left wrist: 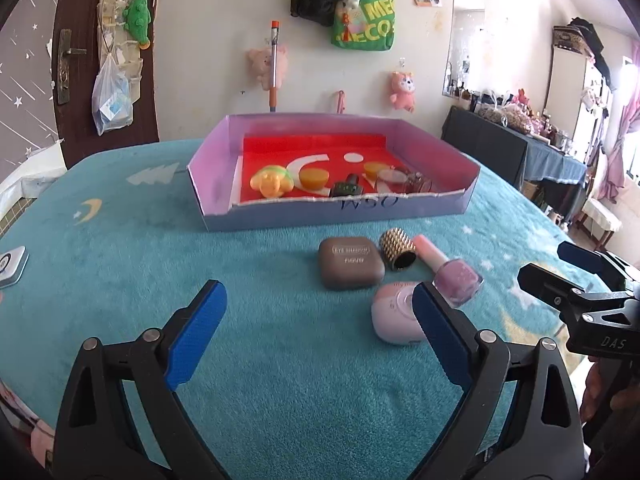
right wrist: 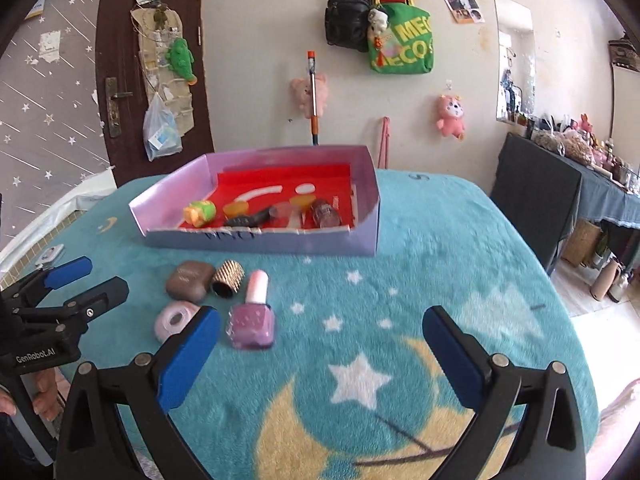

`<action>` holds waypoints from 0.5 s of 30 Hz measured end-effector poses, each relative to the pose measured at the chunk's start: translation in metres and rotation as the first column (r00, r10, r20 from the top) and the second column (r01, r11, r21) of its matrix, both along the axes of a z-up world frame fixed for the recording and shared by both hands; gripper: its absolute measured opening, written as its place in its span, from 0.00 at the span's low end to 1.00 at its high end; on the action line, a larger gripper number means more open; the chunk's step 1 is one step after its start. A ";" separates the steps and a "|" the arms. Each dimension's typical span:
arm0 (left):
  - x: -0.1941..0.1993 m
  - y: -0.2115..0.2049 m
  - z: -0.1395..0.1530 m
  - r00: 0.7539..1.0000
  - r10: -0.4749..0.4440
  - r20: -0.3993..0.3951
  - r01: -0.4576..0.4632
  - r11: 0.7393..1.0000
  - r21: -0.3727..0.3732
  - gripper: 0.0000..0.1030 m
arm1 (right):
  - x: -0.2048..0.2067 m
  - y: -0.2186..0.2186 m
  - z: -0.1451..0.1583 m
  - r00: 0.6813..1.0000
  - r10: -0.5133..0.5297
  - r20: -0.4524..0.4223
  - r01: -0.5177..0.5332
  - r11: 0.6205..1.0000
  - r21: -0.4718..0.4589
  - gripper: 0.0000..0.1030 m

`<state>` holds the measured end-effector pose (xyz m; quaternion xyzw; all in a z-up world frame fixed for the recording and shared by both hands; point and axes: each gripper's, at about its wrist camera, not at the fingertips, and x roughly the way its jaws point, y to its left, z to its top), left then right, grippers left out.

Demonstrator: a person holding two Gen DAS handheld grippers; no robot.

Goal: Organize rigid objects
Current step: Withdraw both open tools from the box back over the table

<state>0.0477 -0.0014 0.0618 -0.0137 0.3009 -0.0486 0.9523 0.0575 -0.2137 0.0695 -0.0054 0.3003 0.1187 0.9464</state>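
Now, best to aim the right gripper (right wrist: 320, 356), jaws wide apart and empty, leftward at the nail polish bottle (right wrist: 251, 322) just ahead of its left finger. Grip the square body, not the cap. Left gripper (left wrist: 320, 336) likewise spread and empty, compact (left wrist: 394, 314) beside its right finger. Box (left wrist: 280, 216) straight ahead.

Fuzzy teal blanket (right wrist: 420, 280); glossy nail-polish bottle (right wrist: 252, 322); cardboard tray (right wrist: 260, 242).
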 end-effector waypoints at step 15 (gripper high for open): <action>-0.009 -0.002 -0.023 1.000 0.030 0.007 -0.030 0.999 0.012 0.92 | -0.004 0.009 -0.036 0.999 -0.037 0.010 0.037 0.999 -0.022 1.00</action>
